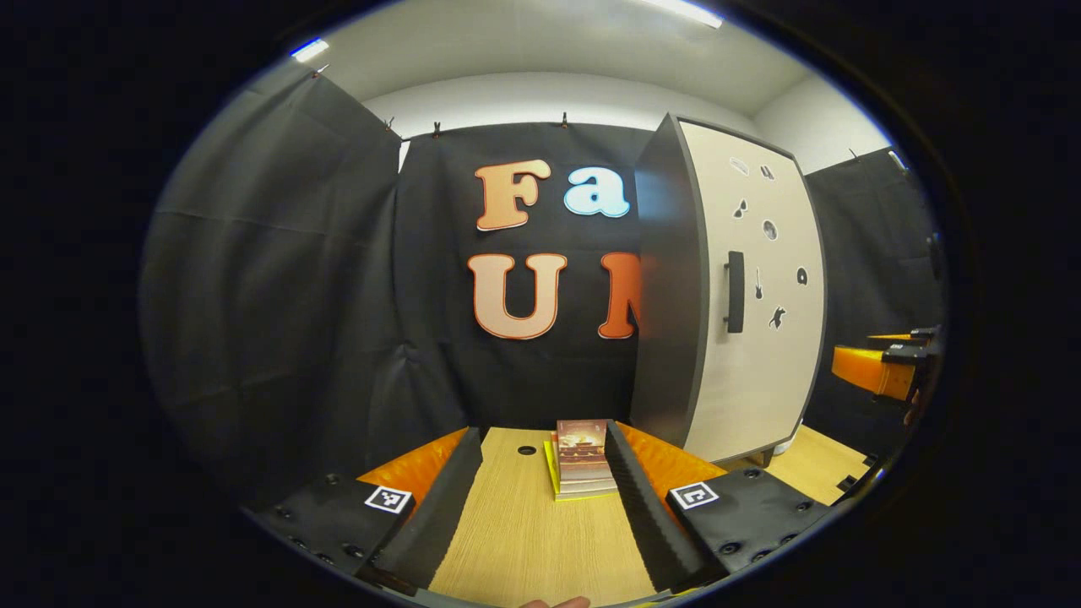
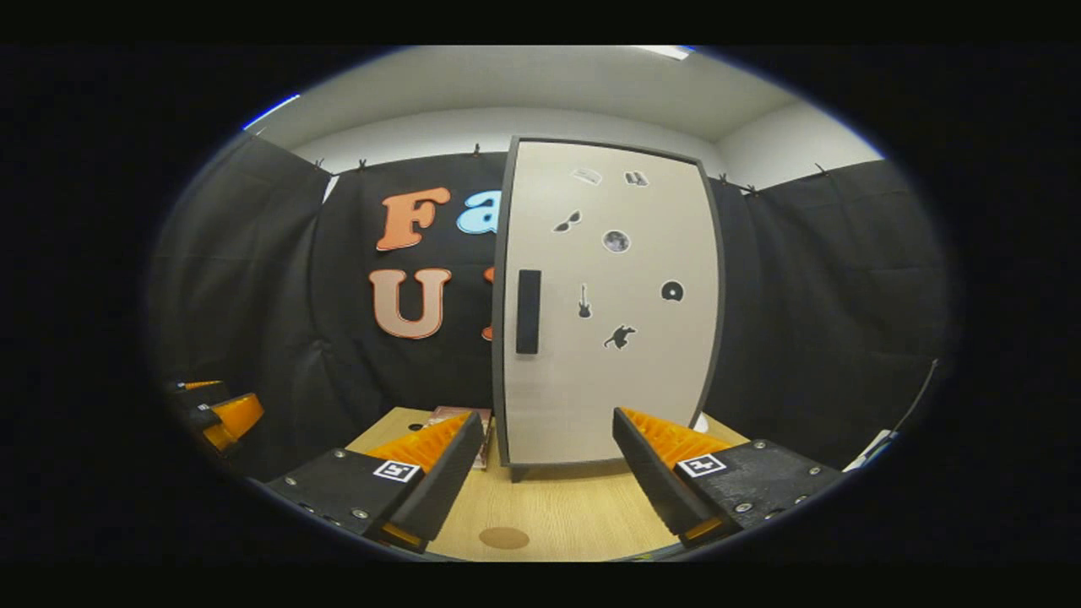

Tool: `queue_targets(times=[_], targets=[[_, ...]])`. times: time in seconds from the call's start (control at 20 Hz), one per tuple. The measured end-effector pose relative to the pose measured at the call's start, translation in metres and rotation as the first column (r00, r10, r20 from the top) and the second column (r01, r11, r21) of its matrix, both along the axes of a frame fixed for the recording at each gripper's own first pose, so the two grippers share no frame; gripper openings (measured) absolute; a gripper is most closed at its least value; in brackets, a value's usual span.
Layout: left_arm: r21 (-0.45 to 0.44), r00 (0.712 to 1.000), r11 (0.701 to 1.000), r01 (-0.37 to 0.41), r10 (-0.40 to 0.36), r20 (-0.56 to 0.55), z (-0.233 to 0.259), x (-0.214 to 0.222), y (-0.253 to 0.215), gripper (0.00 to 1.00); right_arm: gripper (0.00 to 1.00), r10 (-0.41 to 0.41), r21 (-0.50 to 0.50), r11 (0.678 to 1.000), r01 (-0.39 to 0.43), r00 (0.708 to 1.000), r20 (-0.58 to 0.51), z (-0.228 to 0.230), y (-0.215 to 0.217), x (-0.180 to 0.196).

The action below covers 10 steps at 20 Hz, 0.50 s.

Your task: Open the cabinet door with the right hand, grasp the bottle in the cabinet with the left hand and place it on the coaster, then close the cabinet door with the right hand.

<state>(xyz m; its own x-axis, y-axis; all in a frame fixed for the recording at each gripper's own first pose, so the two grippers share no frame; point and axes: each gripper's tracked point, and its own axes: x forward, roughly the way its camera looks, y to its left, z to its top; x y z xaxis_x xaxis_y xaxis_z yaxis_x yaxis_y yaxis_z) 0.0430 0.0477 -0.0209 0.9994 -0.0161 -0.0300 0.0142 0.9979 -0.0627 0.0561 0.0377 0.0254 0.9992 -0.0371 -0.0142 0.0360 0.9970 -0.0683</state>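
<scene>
The tall cabinet (image 1: pixel 752 338) stands on the wooden table with its pale door (image 2: pixel 608 304) shut, so its inside is hidden. A dark vertical handle (image 2: pixel 528 311) sits near the door's left edge and also appears as the handle (image 1: pixel 735 291) in the left gripper view. A round brown coaster (image 2: pixel 504 537) lies on the table just in front of my right gripper (image 2: pixel 547 418), which is open and faces the door from a short way off. My left gripper (image 1: pixel 542 432) is open over the table, left of the cabinet.
A small stack of books (image 1: pixel 583 456) lies on the table (image 1: pixel 524 540) between my left gripper's fingertips, close to the cabinet's left side. Black cloth walls close in the booth behind and on both sides.
</scene>
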Motion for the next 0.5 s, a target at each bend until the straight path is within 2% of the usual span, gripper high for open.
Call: queue_targets(times=[0.5], targets=[[-0.005,0.996,0.997,-0.083,0.083,-0.021,-0.015,0.050,0.036,0.95,0.95,0.048,0.015,0.999,-0.049,0.998,0.051,0.042,0.025,0.144]])
